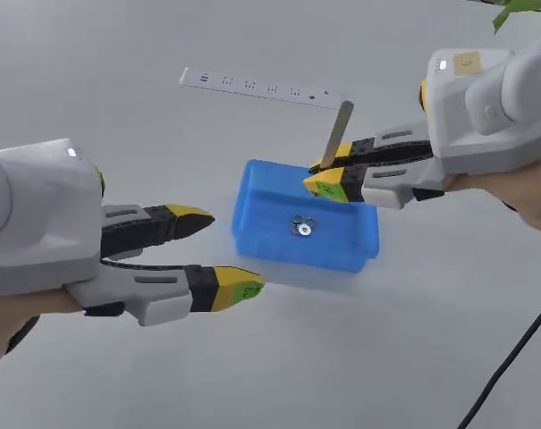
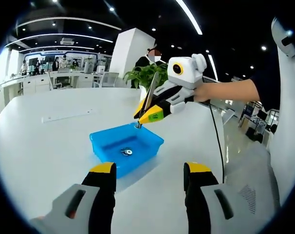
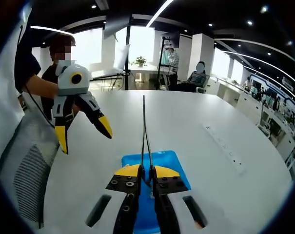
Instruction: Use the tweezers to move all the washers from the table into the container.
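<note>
A blue container (image 1: 342, 239) sits mid-table with a few washers (image 1: 303, 226) lying in it. My right gripper (image 1: 326, 176) hovers over its far right corner, shut on the metal tweezers (image 1: 340, 125), which slant steeply through the jaws. In the left gripper view the tweezers (image 2: 148, 102) point down at the container (image 2: 108, 141), ending just above its far rim, with the washers (image 2: 126, 151) inside. My left gripper (image 1: 227, 254) is open and holds nothing, left of the container. In the right gripper view the tweezers (image 3: 144, 131) rise from the shut jaws above the container (image 3: 167, 161).
A white power strip (image 1: 261, 88) lies on the table behind the container. A black cable (image 1: 511, 357) runs across the lower right corner. Plant leaves (image 1: 520, 7) show at the top right. People sit at far desks in the right gripper view.
</note>
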`<state>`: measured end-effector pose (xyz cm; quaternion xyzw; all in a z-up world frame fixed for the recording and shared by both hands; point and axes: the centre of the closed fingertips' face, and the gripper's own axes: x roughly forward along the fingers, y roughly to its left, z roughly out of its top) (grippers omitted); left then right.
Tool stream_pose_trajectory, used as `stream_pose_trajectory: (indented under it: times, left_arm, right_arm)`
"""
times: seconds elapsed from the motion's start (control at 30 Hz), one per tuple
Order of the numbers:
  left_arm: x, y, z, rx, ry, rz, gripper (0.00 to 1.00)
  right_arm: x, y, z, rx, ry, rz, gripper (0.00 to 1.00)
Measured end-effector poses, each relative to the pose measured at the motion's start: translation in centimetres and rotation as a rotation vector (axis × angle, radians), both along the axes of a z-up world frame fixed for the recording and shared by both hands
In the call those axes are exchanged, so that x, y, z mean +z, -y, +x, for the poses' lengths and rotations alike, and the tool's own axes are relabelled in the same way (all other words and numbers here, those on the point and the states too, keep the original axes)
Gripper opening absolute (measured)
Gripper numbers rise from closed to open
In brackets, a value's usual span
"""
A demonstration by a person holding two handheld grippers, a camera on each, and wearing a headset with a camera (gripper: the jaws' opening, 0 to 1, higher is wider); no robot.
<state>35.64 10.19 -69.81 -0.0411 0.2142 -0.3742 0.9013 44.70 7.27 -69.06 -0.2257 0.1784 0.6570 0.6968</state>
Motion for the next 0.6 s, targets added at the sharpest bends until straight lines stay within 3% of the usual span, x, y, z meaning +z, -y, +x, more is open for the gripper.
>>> stream_pose_trajectory:
  times: [0.33, 0.6]
  left_arm:
    - [-1.2, -0.6, 0.4, 0.037, -0.020, -0.001, 0.60]
    - [-1.9, -0.7, 0.5, 0.059, -0.038, 0.002, 0.60]
  right_arm:
    - [-4.0, -0.4, 1.2, -0.003, -0.031, -0.031, 0.10]
    - [-6.5, -0.6, 1.5, 0.011, -0.021, -0.060, 0.10]
